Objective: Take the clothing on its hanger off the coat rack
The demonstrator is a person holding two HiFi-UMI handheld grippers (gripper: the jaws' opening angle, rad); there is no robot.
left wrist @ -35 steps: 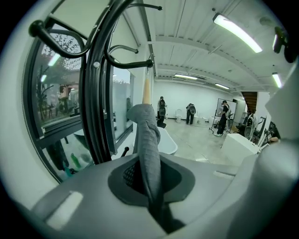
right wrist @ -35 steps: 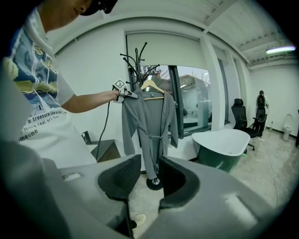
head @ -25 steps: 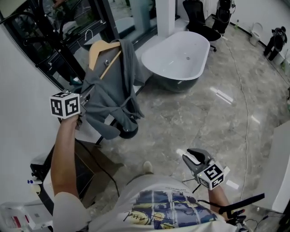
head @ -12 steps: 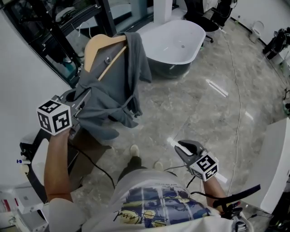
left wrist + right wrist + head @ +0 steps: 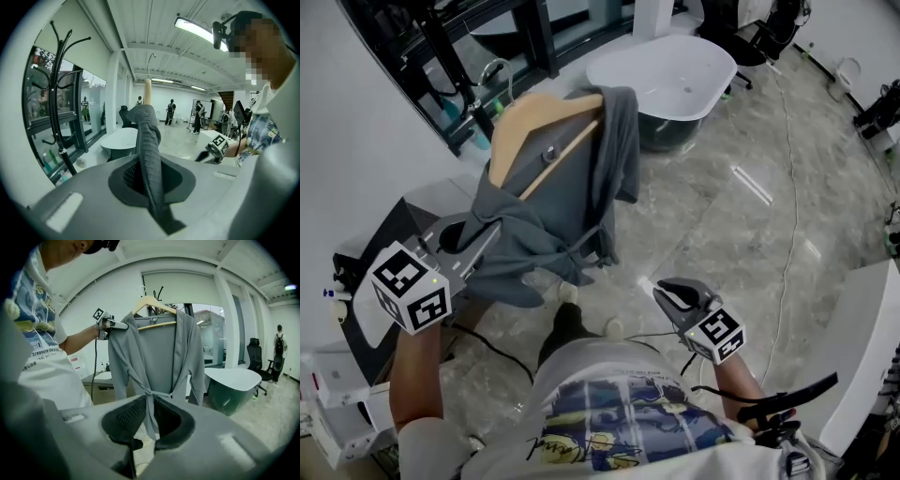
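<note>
A grey garment (image 5: 553, 197) hangs on a wooden hanger (image 5: 534, 117). My left gripper (image 5: 473, 236) is shut on a fold of its side, and the cloth (image 5: 150, 154) runs up between the jaws. The hanger's hook (image 5: 149, 61) shows in open air, apart from the black coat rack (image 5: 58, 93) at the left. My right gripper (image 5: 672, 292) is held low by the person's waist, well away from the garment (image 5: 154, 357). Its jaws are closing with nothing between them. The left gripper (image 5: 112, 324) also shows at the garment's shoulder.
A white bathtub (image 5: 666, 70) stands on the marble floor behind the garment. A black-framed glass wall (image 5: 441, 56) runs along the left. A dark table (image 5: 384, 234) with cables is at the lower left. Several people stand far off in the room (image 5: 199, 115).
The left gripper has come back towards the person with the garment and hanger, away from the glass wall. The right gripper stays by the waist.
</note>
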